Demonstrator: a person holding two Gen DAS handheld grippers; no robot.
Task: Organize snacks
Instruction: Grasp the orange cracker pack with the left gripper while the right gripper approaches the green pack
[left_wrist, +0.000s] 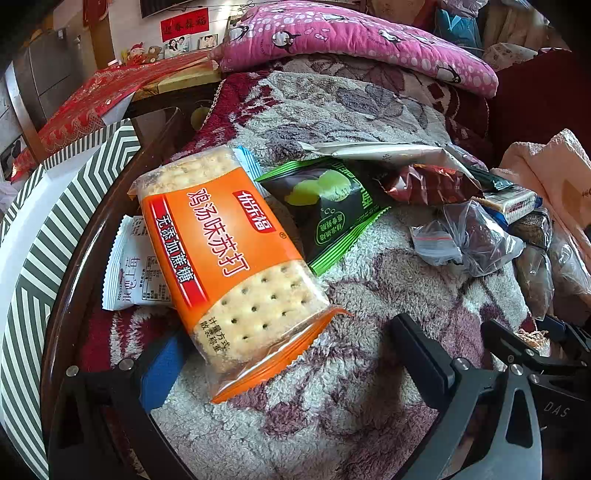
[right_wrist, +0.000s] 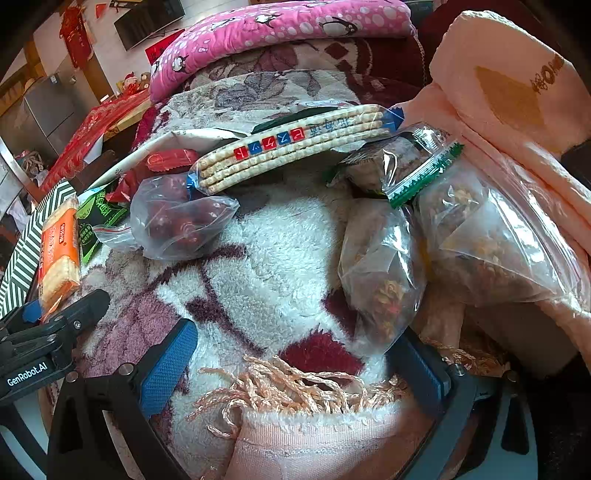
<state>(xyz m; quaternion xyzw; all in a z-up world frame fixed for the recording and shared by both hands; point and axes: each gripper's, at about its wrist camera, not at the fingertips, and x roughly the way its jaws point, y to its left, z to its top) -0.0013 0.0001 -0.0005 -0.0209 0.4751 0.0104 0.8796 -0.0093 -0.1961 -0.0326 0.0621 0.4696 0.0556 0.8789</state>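
Observation:
An orange pack of soda crackers (left_wrist: 229, 258) lies on the fleecy blanket, its lower end resting over the blue pad of my left finger (left_wrist: 162, 369). My left gripper (left_wrist: 284, 354) stands wide open around that end. Under the pack is a white packet (left_wrist: 129, 266); beside it lies a green-black packet (left_wrist: 328, 206). My right gripper (right_wrist: 295, 343) is open over the blanket and a peach fringe, holding nothing. A clear bag of nuts (right_wrist: 380, 273) touches its right finger. Further off lie a bag of red dates (right_wrist: 177, 221) and a blue-ended cracker pack (right_wrist: 288, 147).
A green-and-white striped box (left_wrist: 44, 229) stands at the left behind a dark curved rim (left_wrist: 74, 280). A pink penguin pillow (left_wrist: 351, 37) lies at the back. Peach cloth (right_wrist: 498, 110) is heaped on the right over a larger nut bag (right_wrist: 498, 236).

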